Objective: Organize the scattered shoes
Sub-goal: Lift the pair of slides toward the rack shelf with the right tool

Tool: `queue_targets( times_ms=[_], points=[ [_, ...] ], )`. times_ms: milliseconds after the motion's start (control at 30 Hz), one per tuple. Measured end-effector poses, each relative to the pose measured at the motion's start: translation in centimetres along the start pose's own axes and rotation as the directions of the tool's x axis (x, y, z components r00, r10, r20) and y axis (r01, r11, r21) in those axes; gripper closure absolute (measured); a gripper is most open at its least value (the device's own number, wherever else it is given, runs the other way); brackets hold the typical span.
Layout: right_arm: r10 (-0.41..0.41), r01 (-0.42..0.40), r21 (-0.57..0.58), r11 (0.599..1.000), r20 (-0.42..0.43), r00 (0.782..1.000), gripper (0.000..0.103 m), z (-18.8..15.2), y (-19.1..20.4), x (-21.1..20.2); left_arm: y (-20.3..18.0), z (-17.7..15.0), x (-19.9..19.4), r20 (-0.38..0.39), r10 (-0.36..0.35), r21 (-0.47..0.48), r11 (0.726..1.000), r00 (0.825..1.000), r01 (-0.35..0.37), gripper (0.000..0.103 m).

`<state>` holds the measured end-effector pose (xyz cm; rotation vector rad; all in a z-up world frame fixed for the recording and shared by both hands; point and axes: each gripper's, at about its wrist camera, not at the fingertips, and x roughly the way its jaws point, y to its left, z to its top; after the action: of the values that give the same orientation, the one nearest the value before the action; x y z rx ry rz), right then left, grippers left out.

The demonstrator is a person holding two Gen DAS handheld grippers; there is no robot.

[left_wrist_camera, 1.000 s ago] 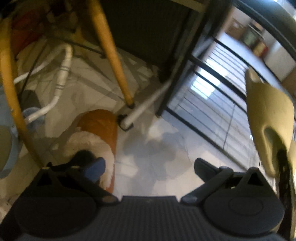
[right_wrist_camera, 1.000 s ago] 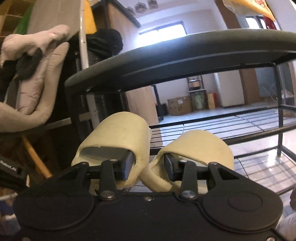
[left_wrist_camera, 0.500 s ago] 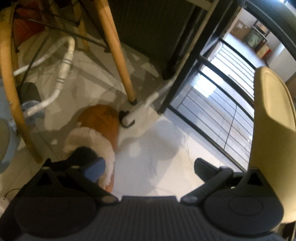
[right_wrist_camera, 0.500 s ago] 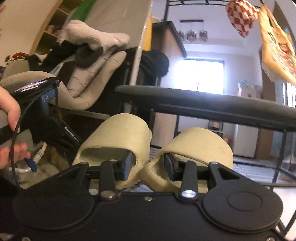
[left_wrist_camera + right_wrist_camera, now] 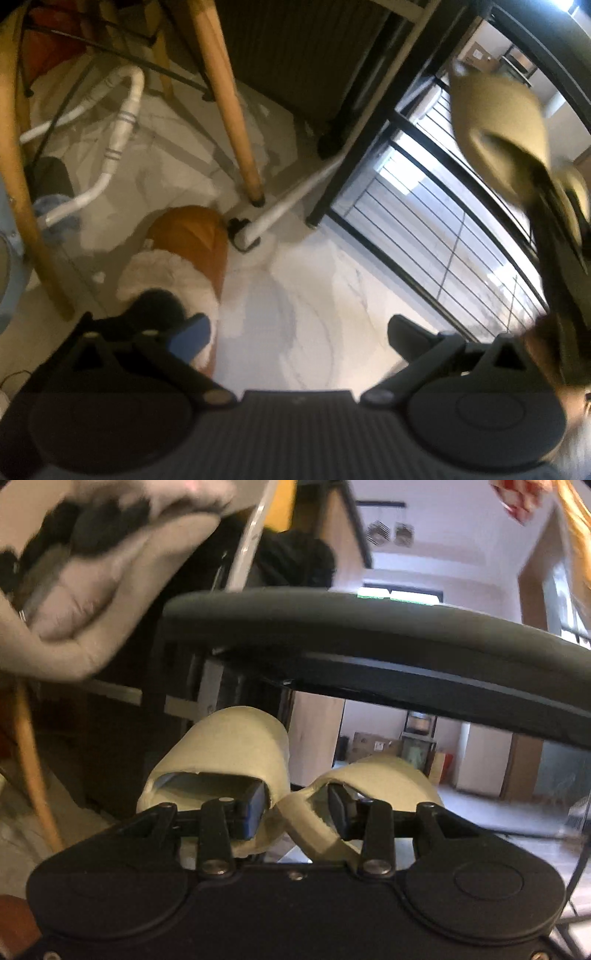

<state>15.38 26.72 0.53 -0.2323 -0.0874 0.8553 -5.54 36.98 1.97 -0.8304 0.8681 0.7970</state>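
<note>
Left gripper [image 5: 297,334] hangs tilted down over the pale marble floor [image 5: 295,295] with its jaws spread wide and nothing between them. Its left finger, with a blue pad [image 5: 190,338], shows in front of the fluffy white cuff of an orange-brown fur-lined slipper [image 5: 192,240] that lies on the floor near the foot of a wooden chair leg [image 5: 229,103]. Farther left a white corrugated hose [image 5: 120,140] curls across the floor. To the right of the chair leg stands a black metal shoe rack [image 5: 424,236], its lowest slatted shelf close to the floor.

Right gripper [image 5: 297,812] points about level and is closed tight on a pair of pale yellow slippers [image 5: 236,746]: one finger is inside the opening of each slipper, so the two inner walls are pinched together between the pads [image 5: 255,805]. The pair is off the ground, in front of the rack, just under its dark top board [image 5: 369,627] and toes toward it. From the left wrist camera the same pair shows blurred at the upper right [image 5: 502,122], in front of the rack. Grey padded clothing [image 5: 92,602] hangs at the upper left of the right wrist view.
</note>
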Motion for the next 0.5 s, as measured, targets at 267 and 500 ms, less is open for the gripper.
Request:
queue_targets(
  times_ms=[267, 500],
  points=[
    [-0.064, 0.064, -0.055, 0.996, -0.003, 0.998, 0.071, -0.5, 2.5, 6.4, 0.3, 0.1, 0.5, -0.027, -0.011, 0.001, 1.000, 1.000, 0.011, 0.001],
    [-0.024, 0.027, 0.033, 0.999, -0.091, 0.996, 0.054, -3.4, 3.3, 5.5, 0.8, 0.1, 1.2, -0.073, -0.025, -0.028, 0.999, 0.997, 0.023, 0.001]
  ],
)
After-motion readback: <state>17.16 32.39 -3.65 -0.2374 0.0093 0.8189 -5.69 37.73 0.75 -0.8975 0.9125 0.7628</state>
